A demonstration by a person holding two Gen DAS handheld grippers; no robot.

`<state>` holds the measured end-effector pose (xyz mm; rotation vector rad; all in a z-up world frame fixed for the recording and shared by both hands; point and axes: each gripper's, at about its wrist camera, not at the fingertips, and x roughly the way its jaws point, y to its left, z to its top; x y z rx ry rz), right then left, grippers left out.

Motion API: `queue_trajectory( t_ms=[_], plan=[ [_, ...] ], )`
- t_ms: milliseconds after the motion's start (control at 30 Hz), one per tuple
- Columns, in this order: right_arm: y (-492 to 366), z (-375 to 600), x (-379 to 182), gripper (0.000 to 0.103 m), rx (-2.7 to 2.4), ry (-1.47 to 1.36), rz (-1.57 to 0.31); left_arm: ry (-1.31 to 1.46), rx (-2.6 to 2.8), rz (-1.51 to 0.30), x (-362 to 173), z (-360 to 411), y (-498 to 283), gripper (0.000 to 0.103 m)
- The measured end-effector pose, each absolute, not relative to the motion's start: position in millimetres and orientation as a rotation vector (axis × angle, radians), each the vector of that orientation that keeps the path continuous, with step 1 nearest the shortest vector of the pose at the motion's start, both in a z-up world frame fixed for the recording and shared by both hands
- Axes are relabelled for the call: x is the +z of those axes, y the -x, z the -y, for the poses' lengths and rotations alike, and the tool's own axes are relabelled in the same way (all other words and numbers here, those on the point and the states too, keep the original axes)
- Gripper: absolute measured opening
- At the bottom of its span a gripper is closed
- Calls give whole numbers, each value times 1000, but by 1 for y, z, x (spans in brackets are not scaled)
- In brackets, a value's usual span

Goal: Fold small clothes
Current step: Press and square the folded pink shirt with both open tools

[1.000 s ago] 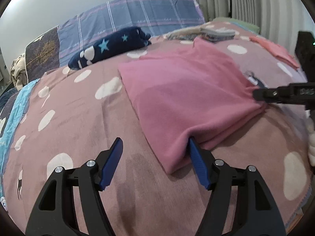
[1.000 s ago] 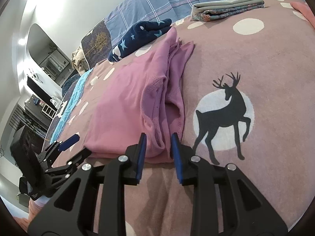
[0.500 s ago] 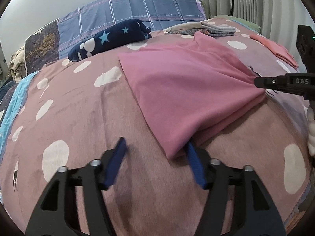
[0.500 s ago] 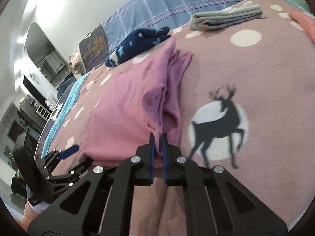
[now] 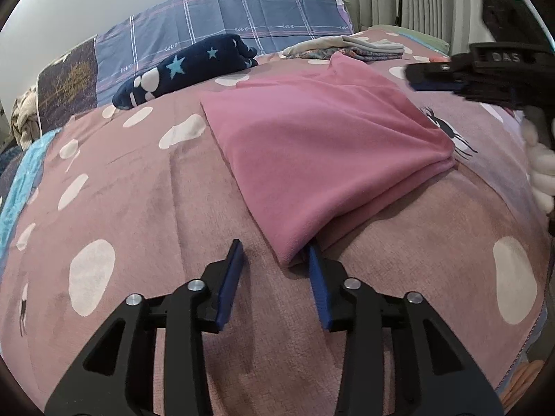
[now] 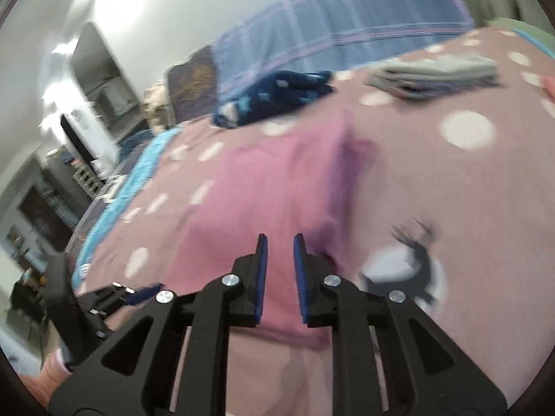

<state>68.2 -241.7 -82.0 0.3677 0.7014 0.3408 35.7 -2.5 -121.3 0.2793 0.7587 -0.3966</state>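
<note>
Between left gripper fingers: pink garment corner.

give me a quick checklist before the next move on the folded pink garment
1. Left gripper open: ok.
2. Right gripper open, holding nothing: ok.
3. Folded pink fleece garment lying flat on the mauve spotted blanket: ok.
4. Near corner of garment between the left fingers: not ok, only the right-hand pad touches it.
5. Edges of the layers lined up: cannot tell, right wrist view is blurred.
6. Navy star-print bundle apart from garment: ok.
</note>
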Motion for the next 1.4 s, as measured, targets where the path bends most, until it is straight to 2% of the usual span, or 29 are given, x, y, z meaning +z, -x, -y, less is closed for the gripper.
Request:
queue_trajectory(
  t_ms=[133, 167, 200, 300, 433, 567, 600, 633, 667, 800, 867, 900, 967, 1000, 1200, 1233, 1333, 1400],
  plan=[
    [-99, 236, -101, 15, 300, -343, -782, -221, -405, -776, -122, -5, -40, 48],
    [-105, 239, -110, 12, 186, -275, -811, -220, -407, -775, -122, -5, -40, 48],
    [-109, 246, -122, 3, 69, -216, -838, -222, -409, -773, -123, -5, -39, 48],
    [-103, 274, -128, 3, 114, -406, -863, -209, -436, -780, -120, -7, -39, 48],
    [-93, 283, -111, 15, 154, -425, -824, -168, -537, -720, -93, -19, -26, 38],
    [-105, 276, -90, 27, 185, -380, -787, -97, -645, -609, -57, -23, -22, 38],
    [-115, 272, -87, 36, 196, -364, -790, -93, -655, -595, -55, -20, -26, 38],
    [-124, 269, -86, 50, 209, -360, -795, -104, -652, -601, -59, -12, -35, 38],
    [-132, 267, -86, 56, 217, -362, -800, -113, -652, -625, -66, -5, -42, 38],
    [-177, 275, -91, 58, 177, -429, -837, -190, -631, -792, -120, 25, -69, 38],
    [-202, 283, -94, 58, 169, -470, -850, -215, -629, -768, -118, 29, -65, 42],
    [-214, 285, -96, 58, 163, -463, -853, -217, -645, -764, -117, 30, -64, 46],
    [-228, 283, -99, 26, 152, -445, -853, -230, -642, -768, -121, 32, -63, 47],
    [-234, 279, -99, 4, 169, -432, -855, -239, -639, -765, -120, 34, -62, 48],
    [-197, 272, -52, 4, 320, -360, -502, -270, -660, -772, -124, 38, -60, 60],
    [-206, 276, -59, 7, 264, -343, -532, -287, -659, -769, -124, 40, -58, 62],
    [-244, 292, -113, 17, 94, -317, -806, -310, -648, -759, -124, 43, -55, 63],
    [-239, 310, -131, 15, 88, -420, -817, -303, -651, -761, -124, 41, -56, 63]
  ],
)
